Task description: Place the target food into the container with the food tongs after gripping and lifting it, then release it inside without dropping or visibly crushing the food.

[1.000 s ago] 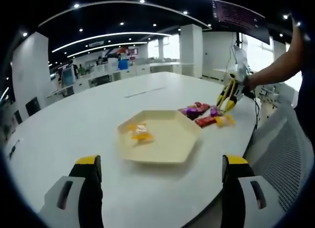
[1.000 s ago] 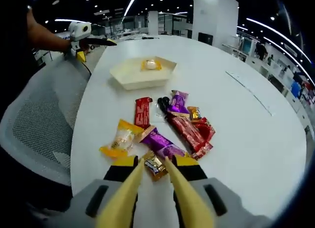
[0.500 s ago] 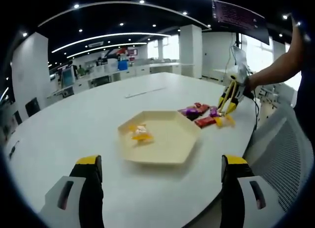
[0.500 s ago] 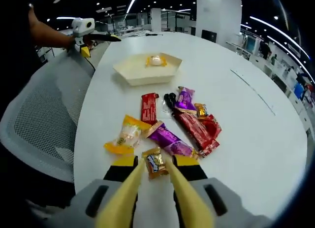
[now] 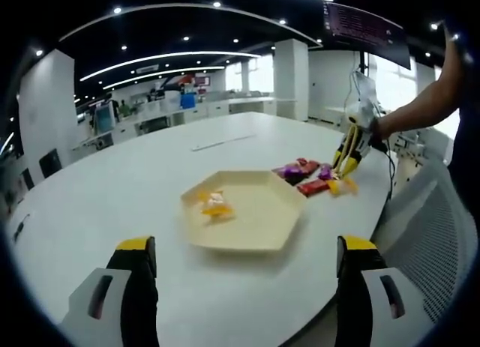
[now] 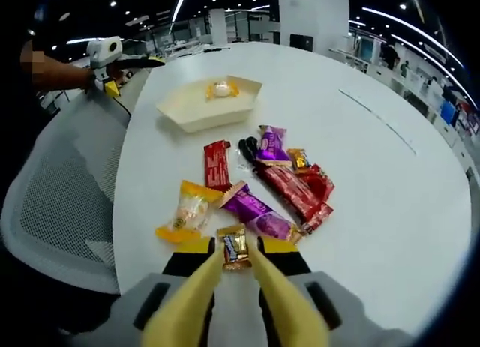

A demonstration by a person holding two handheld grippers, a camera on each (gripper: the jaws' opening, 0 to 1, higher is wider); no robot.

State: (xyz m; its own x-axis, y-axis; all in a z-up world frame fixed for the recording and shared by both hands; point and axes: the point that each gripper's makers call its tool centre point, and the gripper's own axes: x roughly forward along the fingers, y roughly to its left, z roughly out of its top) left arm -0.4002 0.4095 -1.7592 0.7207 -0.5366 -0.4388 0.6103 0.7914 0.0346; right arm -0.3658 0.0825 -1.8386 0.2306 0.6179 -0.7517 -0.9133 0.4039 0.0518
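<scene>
Right gripper view: tongs (image 6: 237, 251) slightly open, straddling, not yet gripping, a gold-wrapped candy (image 6: 234, 247) on the table (image 6: 390, 182); squeezing hard could crush it, a loose grip could drop it short of the tray (image 6: 196, 111).

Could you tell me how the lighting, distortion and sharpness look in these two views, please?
Left gripper view: ceiling strip lights bow into arcs from the fisheye; the white table is evenly lit, the hexagonal tray casts a soft shadow, and the far office is hazy. Right gripper view: the small gold candy between the tongs is sharp, while the table edge curves strongly.
</scene>
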